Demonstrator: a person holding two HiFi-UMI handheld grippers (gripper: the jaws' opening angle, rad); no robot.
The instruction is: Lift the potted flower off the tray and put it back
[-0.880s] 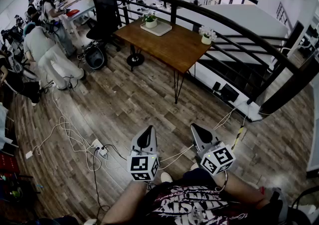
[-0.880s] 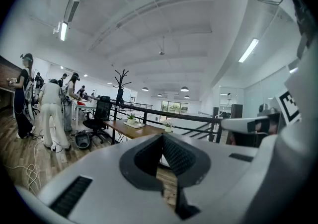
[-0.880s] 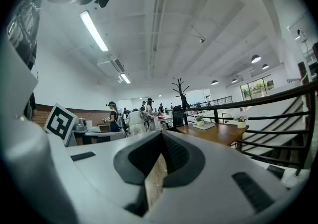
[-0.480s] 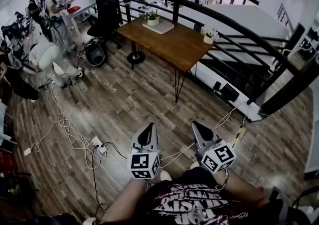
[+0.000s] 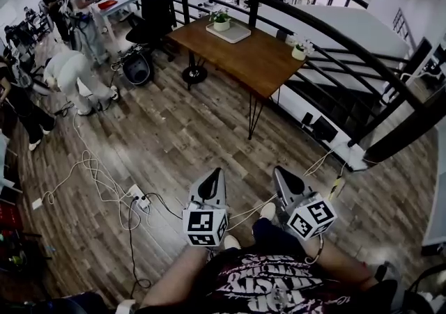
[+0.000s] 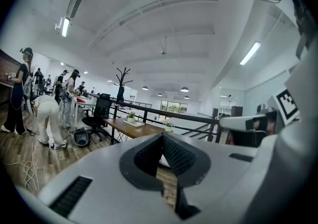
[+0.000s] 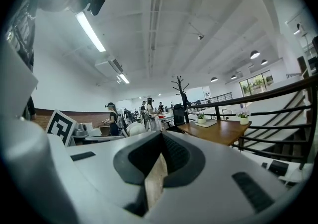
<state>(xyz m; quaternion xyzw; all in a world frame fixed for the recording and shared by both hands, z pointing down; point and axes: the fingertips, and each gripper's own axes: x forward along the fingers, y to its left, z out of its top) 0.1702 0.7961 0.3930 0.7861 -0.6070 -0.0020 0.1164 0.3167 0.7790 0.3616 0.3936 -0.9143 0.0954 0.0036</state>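
A shoe [image 5: 268, 212] steps forward toward the table [image 5: 244, 62], left gripper [image 5: 217, 173] and right gripper [image 5: 279, 170] both clenched empty, the potted flower [image 5: 221, 19] untouched on its far-corner tray [image 5: 237, 33].

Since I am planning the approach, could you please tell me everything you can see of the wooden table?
The wooden table has a brown rectangular top on thin dark legs. It stands on the plank floor beside the dark railing. A pale tray holding a potted plant sits at its far end, and a second flower pot sits near the edge by the railing.
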